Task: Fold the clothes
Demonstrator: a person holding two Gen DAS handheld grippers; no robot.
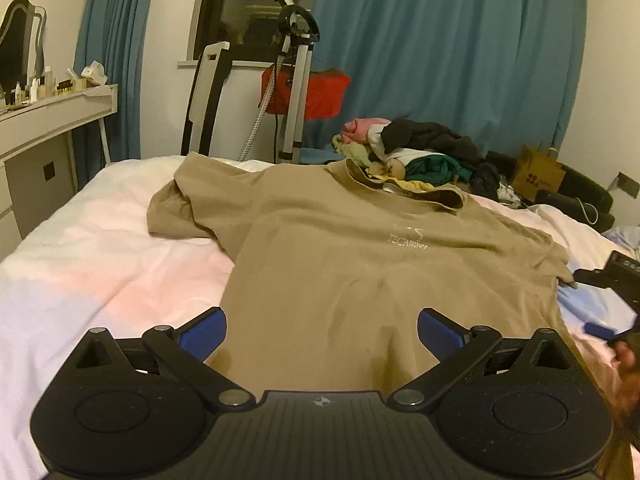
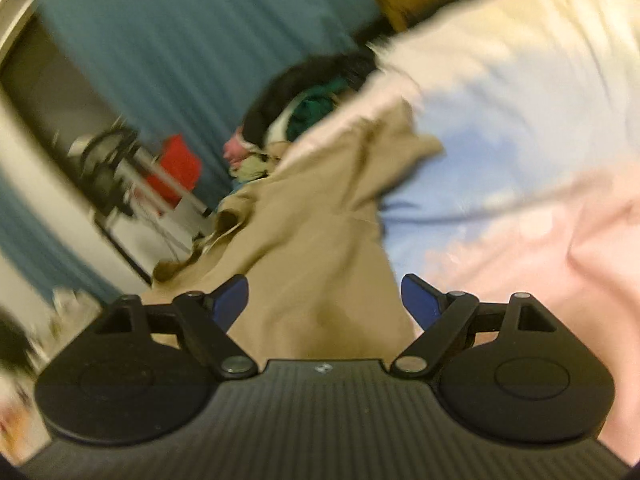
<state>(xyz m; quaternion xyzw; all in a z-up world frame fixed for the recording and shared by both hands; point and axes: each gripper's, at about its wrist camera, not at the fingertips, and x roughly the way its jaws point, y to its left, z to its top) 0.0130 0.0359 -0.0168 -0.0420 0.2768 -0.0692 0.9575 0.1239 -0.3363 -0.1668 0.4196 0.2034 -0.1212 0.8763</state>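
Observation:
A tan T-shirt lies spread front-up on the bed, collar away from me, its left sleeve bunched and its lower hem nearest me. My left gripper is open, its blue pads wide apart over the shirt's lower part, holding nothing. My right gripper is open too, over the shirt's right edge. The right wrist view is tilted and blurred. The right gripper also shows at the right edge of the left wrist view.
The bed has a pale pink and blue sheet. A pile of mixed clothes sits at the far end by the collar. Behind stand a garment steamer, a white dresser, blue curtains and a cardboard box.

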